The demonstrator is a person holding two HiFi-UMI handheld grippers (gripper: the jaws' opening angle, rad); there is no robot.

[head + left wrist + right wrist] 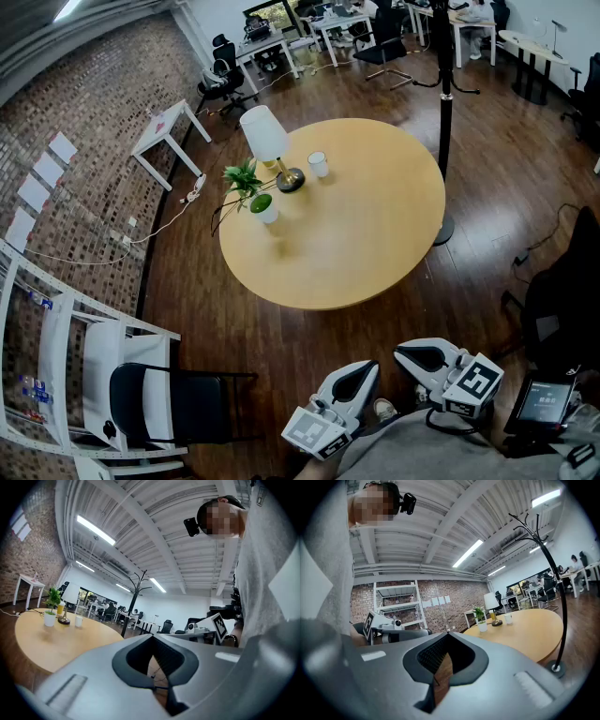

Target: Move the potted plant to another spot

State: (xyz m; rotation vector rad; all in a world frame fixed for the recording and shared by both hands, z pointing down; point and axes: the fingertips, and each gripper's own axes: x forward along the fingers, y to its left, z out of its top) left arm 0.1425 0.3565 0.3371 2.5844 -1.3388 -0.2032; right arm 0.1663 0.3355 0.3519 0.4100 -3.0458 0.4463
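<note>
Far from the potted plant (262, 205) on the table (356, 234), left claw (362, 373) and right claw (412, 355) are closed, empty.

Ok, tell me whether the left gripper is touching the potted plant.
Apart. In the head view the left gripper sits by the person, far from the potted plant on the table.
</note>
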